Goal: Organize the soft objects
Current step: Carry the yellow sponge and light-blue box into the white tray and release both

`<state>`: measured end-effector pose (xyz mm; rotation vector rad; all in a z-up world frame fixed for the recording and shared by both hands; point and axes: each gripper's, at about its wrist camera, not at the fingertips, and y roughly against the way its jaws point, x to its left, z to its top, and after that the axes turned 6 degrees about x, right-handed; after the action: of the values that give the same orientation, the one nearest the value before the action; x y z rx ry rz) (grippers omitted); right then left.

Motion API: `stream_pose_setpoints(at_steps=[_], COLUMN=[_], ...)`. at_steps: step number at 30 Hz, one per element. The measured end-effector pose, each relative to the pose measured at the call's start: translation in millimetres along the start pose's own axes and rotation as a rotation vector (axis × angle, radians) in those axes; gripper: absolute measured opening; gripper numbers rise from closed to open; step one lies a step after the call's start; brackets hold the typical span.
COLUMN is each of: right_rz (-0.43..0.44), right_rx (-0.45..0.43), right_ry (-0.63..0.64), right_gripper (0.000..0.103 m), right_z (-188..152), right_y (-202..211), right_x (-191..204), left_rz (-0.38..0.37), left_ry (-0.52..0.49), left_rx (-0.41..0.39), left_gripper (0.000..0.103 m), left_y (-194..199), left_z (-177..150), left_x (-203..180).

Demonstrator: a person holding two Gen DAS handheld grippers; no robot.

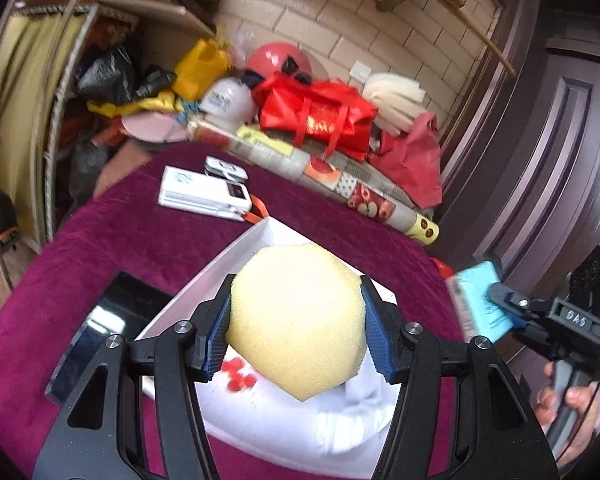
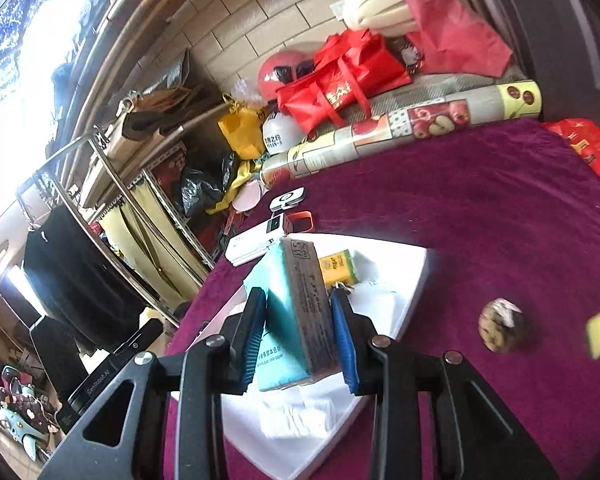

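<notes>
Left jaws clamped on a yellow sponge (image 1: pixel 298 320), held over the white tray (image 1: pixel 236 258) near the middle of the counter (image 1: pixel 112 240). Right jaws closed on a teal tissue pack (image 2: pixel 288 316), also over the tray (image 2: pixel 400 276). Only in the right view: a small green-and-yellow pack (image 2: pixel 338 267) in the tray's far part, a round speckled lump (image 2: pixel 500 330) on bare purple cloth toward the right edge, a blurred yellow piece cut off beyond it. Only in the left view: a dark slab (image 1: pixel 112 320) by the tray's left side, white cloth (image 1: pixel 300 420) partly hidden beneath the sponge. Open cloth right of the tray; far edge crowded by a patterned roll (image 2: pixel 400 124).
</notes>
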<state>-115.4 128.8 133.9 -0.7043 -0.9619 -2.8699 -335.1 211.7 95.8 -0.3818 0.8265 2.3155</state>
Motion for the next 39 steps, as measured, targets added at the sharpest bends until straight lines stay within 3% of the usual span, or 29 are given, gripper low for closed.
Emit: stream_pose_setpoints(at_steps=[5,10,13,14,15,16,17,20,24,29,32,36,39], right_rz=[0.062,0.069,0.093,0.098,0.099,0.101,0.101,0.090,0.056,-0.091,-0.138,-0.139,-0.136], right_rx=[0.072,0.106,0.113,0.113,0.110,0.101,0.083,0.011,-0.111,-0.366,-0.465,-0.504,-0.526], right_ry=[-0.109,-0.128,-0.152,-0.151,-0.150,-0.151,-0.150,-0.131,-0.074,0.037,0.016,-0.084,-0.106], right_gripper=[0.034,0.035,0.035,0.038,0.064,0.095,0.103,0.103,0.103,0.103,0.103,0.103,0.103], right_z=[16.2,18.2,16.0,13.8,13.3,11.2,8.7,2.9,-5.6,-17.6,-24.8,-25.4,-25.6], right_y=[-49.9,-89.2,-104.8,-107.6,-108.1,-105.7,-100.5,-78.5,-36.1,27.1,51.6,71.3,81.2], right_x=[-3.8,-3.4,-7.0,-8.2,-9.0,-10.2,-11.4,-9.7,-2.8,13.5,10.5,-5.6,-11.4], left_rz=[0.007,0.063,0.085,0.093,0.106,0.121,0.152,0.209,0.188,0.225,0.253,0.264,0.226], left_ry=[0.025,0.028,0.032,0.040,0.046,0.048,0.050,0.059,0.113,0.078,0.031,-0.013,-0.007], left_rx=[0.078,0.079,0.092,0.093,0.089,0.080,0.062,0.030,0.017,-0.010,-0.029,-0.034,-0.023], left_gripper=[0.060,0.061,0.074,0.088,0.102,0.103,0.103,0.103,0.103,0.103,0.103,0.103,0.103], left_y=[-42.3,-61.3,-68.1,-69.3,-69.3,-68.0,-64.8,-54.5,-37.5,-22.8,-15.6,-13.2,-12.5], left_z=[21.7,19.9,13.6,11.5,10.3,9.0,7.1,2.6,-5.2,-5.6,-7.4,-11.1,-13.7], left_x=[-4.6,-3.1,3.3,6.2,9.0,10.4,11.9,15.2,21.3,9.2,-4.2,-18.6,-22.8])
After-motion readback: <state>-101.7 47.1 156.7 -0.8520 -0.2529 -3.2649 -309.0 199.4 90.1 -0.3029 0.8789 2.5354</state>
